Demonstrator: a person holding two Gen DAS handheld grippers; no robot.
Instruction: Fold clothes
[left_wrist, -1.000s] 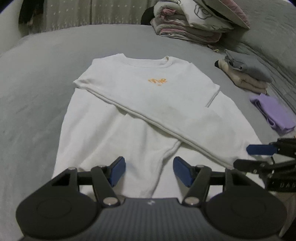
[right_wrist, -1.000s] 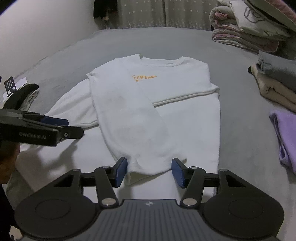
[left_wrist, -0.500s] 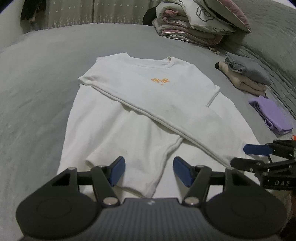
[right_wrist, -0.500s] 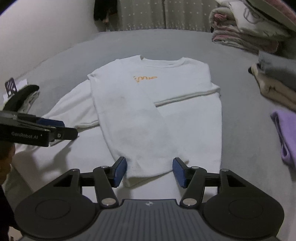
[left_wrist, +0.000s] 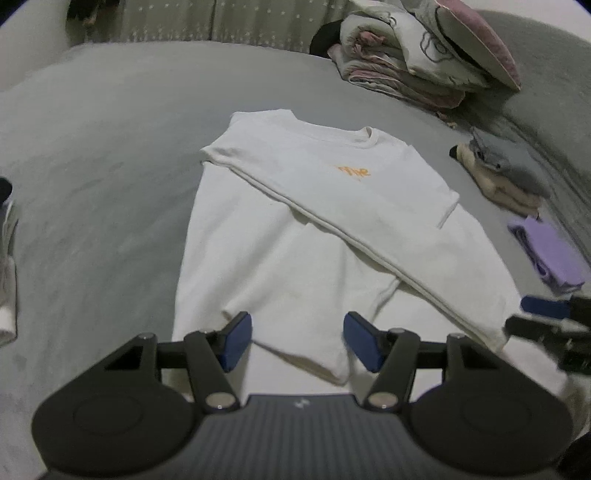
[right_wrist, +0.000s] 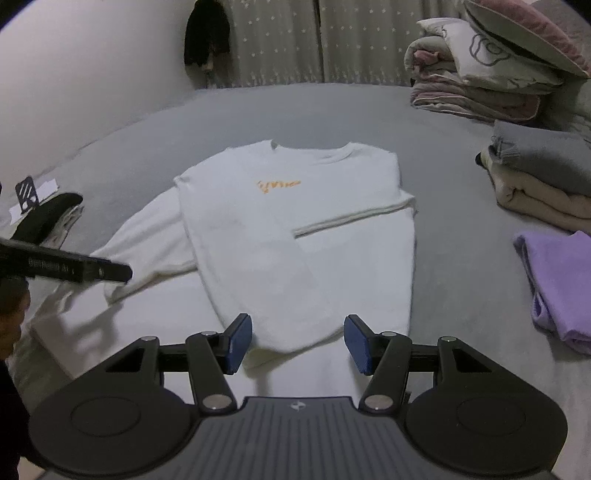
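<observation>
Both my jaws stand half open, empty; pinching only the crossed sleeve (left_wrist: 388, 236) ahead of them would unfold the white sweatshirt (right_wrist: 295, 229).

orange print (right_wrist: 278, 184) on sweatshirt (right_wrist: 295, 236) too blurred to read | right gripper (left_wrist: 550, 321) cut off by frame edge | purple garment (right_wrist: 561, 284) cropped, smeared

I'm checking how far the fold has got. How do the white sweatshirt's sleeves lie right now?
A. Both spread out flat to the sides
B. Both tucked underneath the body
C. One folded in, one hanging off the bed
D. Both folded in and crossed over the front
D: on the sweatshirt, both sleeves are folded in and cross over its front, cuffs toward the near hem.
</observation>
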